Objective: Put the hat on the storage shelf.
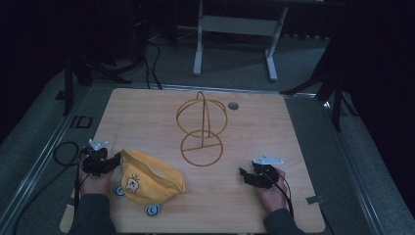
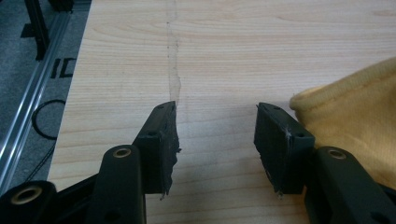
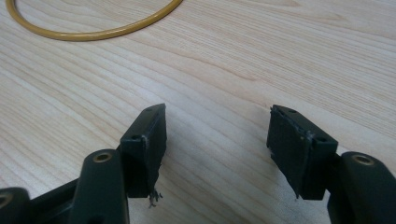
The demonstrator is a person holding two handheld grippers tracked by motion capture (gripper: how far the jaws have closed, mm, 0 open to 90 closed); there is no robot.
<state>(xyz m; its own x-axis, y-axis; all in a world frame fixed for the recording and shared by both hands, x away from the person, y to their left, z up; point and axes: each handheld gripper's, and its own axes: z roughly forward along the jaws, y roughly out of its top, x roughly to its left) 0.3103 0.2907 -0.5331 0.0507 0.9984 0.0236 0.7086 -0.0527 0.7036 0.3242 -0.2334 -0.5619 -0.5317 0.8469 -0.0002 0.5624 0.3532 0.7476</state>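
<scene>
Left gripper (image 1: 113, 160) at near left corner of table (image 1: 274, 147), jaws spread, bare wood between them, right jaw just beside yellow hat (image 1: 147, 182) — likely lining up on brim. Hat lies flat by near edge. Right gripper (image 1: 244, 175) near right, jaws parted, empty, waiting. Wire stand (image 1: 201, 131) upright mid-table, farther back, probable target.

A dim lab or recording studio: a pale wood-grain surface (image 1: 274, 147) stands on grey carpet, ringed by black stands (image 1: 68, 83), loose black cables (image 1: 151, 68) and a white metal desk frame (image 1: 235, 29).
</scene>
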